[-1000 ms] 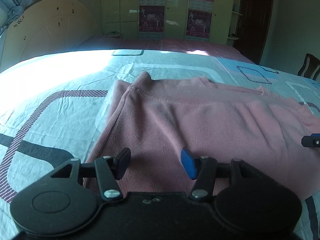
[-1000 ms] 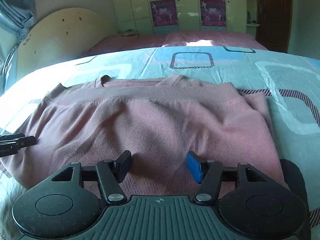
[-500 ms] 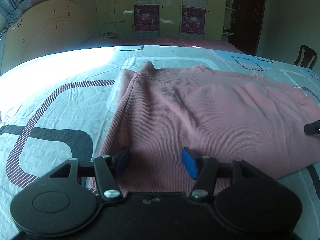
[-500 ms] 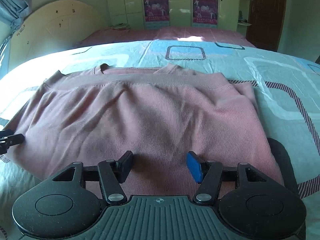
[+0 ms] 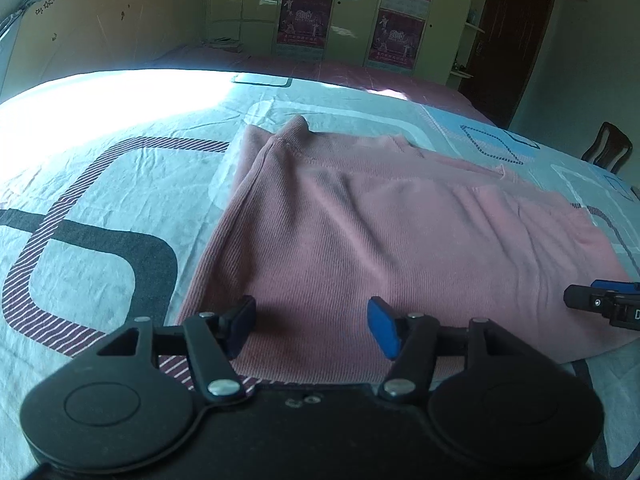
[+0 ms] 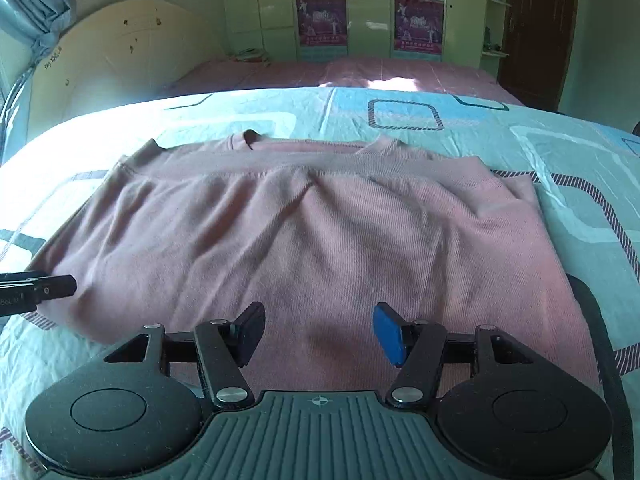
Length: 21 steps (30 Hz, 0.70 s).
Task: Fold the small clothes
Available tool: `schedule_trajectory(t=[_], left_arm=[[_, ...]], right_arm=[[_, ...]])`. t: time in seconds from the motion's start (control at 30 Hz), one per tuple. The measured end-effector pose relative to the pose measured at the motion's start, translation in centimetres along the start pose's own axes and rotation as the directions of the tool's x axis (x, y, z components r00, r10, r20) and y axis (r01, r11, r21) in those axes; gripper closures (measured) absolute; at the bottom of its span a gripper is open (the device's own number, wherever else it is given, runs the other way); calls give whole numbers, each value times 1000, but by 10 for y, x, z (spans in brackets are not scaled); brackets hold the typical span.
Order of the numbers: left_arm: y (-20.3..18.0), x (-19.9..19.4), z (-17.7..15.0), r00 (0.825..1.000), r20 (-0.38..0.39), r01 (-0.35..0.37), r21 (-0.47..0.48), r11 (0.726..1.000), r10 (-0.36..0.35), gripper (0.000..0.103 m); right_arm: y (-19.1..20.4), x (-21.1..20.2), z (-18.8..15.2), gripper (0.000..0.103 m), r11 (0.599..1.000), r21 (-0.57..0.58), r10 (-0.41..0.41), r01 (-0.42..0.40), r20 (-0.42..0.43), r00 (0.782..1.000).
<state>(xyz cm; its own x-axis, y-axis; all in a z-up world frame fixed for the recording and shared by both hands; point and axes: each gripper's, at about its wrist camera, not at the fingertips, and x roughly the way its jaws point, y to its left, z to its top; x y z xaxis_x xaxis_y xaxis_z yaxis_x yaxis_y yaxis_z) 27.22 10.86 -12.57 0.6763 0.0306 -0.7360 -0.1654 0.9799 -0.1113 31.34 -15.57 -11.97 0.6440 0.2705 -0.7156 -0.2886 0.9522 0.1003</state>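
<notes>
A pink knit sweater (image 5: pixel 380 240) lies folded in half and flat on the bed, its neckline at the far side (image 6: pixel 248 138). My left gripper (image 5: pixel 312 316) hovers over the sweater's near left corner. Its jaws are opening, with nothing gripped between them, only the fabric lying beneath. My right gripper (image 6: pixel 320 322) stands open above the near edge of the sweater (image 6: pixel 300 240), holding nothing. Each wrist view catches the other gripper at its border: the right gripper (image 5: pixel 600 304) and the left gripper (image 6: pixel 40 290).
The bed sheet (image 5: pixel 100 200) is pale with dark rounded-square patterns and spreads wide around the garment. A curved headboard (image 5: pixel 100 20) stands far left, with wardrobes with posters (image 5: pixel 348 12) behind. A chair (image 5: pixel 608 148) and a dark door (image 6: pixel 536 28) are at the right.
Both grippers have drawn back toward the sweater's near edge, so more sheet shows around it. The left jaws stand slightly wider. The sweater itself lies unchanged.
</notes>
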Motion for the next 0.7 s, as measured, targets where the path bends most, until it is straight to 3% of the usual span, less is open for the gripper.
schedule_trajectory(t=[0.33, 0.47, 0.7], left_arm=[[-4, 14, 0, 999, -49, -18, 3, 1000, 18, 40], [-1, 10, 2, 998, -63, -11, -20, 1000, 10, 40], [3, -2, 6, 995, -100, 10, -75, 997, -18, 34]], right_arm=[[30, 22, 22, 43, 1000, 15, -20, 20, 27, 999], [30, 42, 14, 43, 997, -17, -72, 72, -32, 997], [26, 35, 12, 43, 998, 0, -56, 56, -23, 998]])
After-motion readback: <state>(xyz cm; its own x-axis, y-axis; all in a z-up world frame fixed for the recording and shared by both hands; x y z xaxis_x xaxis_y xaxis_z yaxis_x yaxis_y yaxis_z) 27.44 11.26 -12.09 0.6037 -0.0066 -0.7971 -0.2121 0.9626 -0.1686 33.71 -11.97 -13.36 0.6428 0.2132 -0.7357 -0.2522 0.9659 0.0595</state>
